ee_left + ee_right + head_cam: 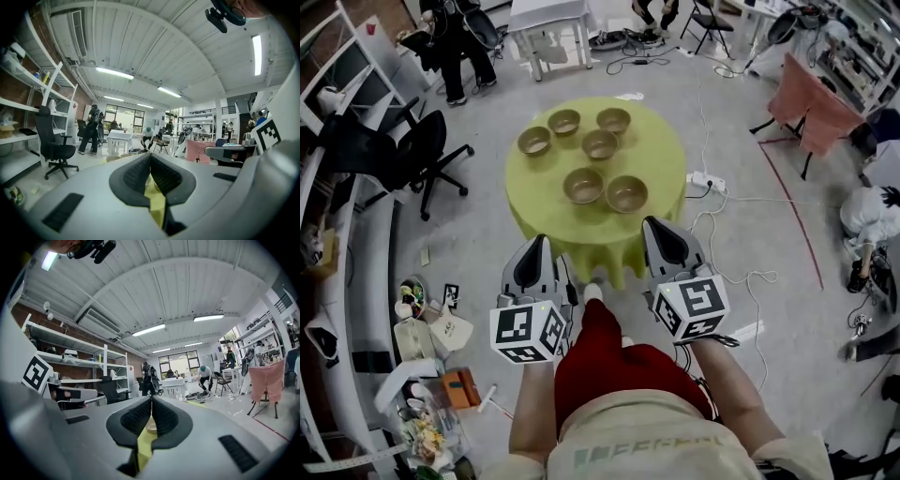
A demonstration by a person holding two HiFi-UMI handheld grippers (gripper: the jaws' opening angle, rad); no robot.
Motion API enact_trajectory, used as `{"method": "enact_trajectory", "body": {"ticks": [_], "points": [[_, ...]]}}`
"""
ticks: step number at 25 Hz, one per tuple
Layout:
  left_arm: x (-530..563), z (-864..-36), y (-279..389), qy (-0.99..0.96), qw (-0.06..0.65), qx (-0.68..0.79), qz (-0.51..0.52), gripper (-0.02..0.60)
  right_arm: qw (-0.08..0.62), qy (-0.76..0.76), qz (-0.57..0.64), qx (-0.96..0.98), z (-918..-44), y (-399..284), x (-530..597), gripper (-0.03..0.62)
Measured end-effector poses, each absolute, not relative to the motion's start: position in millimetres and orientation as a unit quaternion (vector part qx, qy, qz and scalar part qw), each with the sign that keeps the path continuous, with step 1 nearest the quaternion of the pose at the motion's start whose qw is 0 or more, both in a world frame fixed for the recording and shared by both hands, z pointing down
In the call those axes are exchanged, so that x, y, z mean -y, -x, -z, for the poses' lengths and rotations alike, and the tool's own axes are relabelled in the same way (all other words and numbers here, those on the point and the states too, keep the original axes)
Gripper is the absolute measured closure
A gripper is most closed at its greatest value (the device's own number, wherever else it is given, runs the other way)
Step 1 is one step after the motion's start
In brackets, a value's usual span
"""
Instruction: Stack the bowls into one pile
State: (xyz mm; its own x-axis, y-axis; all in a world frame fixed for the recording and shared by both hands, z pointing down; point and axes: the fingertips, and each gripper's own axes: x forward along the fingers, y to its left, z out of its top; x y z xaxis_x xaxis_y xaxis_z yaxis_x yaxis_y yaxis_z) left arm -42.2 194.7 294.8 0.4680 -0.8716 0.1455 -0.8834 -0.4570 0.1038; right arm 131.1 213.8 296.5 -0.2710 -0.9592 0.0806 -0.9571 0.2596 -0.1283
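Several brown bowls stand apart on a round table with a yellow-green cloth (534, 220). The nearest two are a bowl (583, 185) at front left and a bowl (626, 193) at front right. Others sit farther back, such as a bowl (600, 143) in the middle. My left gripper (539, 244) and right gripper (654, 227) hover side by side just short of the table's near edge, both shut and holding nothing. In the left gripper view the left gripper (150, 158) has its pads together, with yellow cloth below. The right gripper (152, 400) looks the same, with a bowl (151, 429) glimpsed between the pads.
A black office chair (427, 150) stands left of the table. A white table (548, 23) is behind it. A power strip (709, 182) and cables lie on the floor at right, near a pink-draped stand (811, 103). Shelves and floor clutter (431, 375) line the left. People stand at the back.
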Motion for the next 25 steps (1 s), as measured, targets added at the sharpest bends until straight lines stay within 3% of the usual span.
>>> {"method": "enact_trajectory", "body": {"ticks": [25], "points": [[-69,-357,9,-0.867,0.148,0.468,-0.085,0.557,-0.036,0.645,0.131,-0.752,-347,-165,-106,0.557]]}}
